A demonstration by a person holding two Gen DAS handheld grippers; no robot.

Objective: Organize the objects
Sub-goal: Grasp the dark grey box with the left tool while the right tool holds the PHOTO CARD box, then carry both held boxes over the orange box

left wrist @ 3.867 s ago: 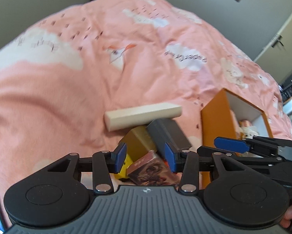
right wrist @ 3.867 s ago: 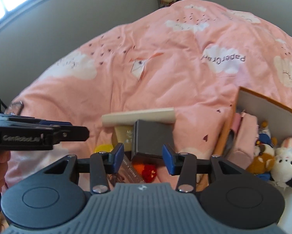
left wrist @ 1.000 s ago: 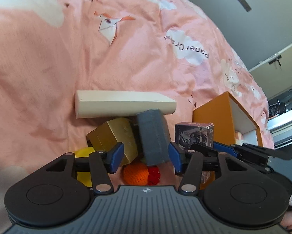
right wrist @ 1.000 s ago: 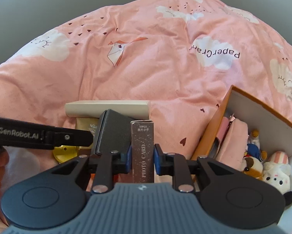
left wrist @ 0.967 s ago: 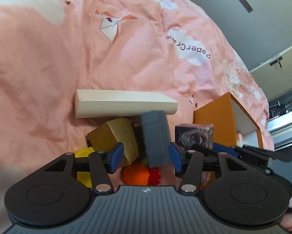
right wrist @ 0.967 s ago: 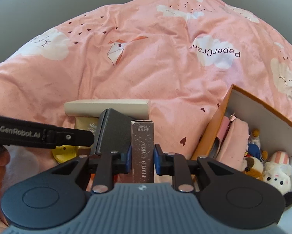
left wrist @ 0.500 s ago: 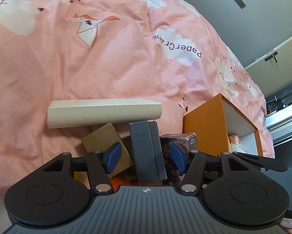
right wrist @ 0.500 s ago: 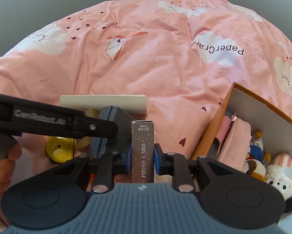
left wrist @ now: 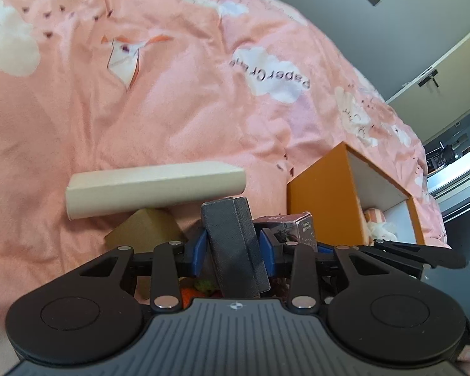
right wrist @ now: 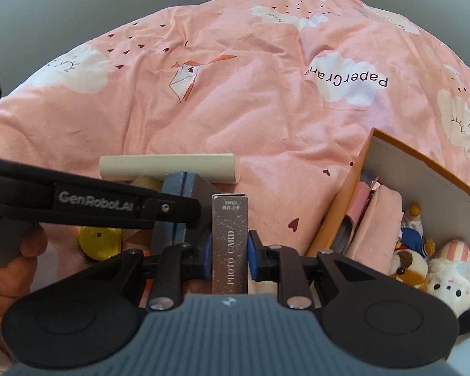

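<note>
My left gripper (left wrist: pixel 232 252) has a dark grey box (left wrist: pixel 231 241) upright between its blue pads; the jaws are closing and the pads touch both of its sides. In the right wrist view the same box (right wrist: pixel 180 197) stands behind the left gripper's black finger (right wrist: pixel 169 210). My right gripper (right wrist: pixel 228 255) is shut on a glittery brown photo card box (right wrist: pixel 230 241), held upright. That card box (left wrist: pixel 293 228) also shows just right of the grey box. An open orange storage box (left wrist: pixel 322 200) stands on the right.
A long cream box (left wrist: pixel 153 188) lies across the pink duvet behind a gold box (left wrist: pixel 144 232). A yellow disc (right wrist: pixel 100 241) and an orange knitted ball (left wrist: pixel 187 293) lie near me. The storage box (right wrist: pixel 338 219) holds a pink pouch (right wrist: pixel 382 225) and plush toys (right wrist: pixel 435 269).
The left jaws have drawn in onto the grey box, which now stands between them. The left gripper has shifted a little towards the right one. The right gripper holds still.
</note>
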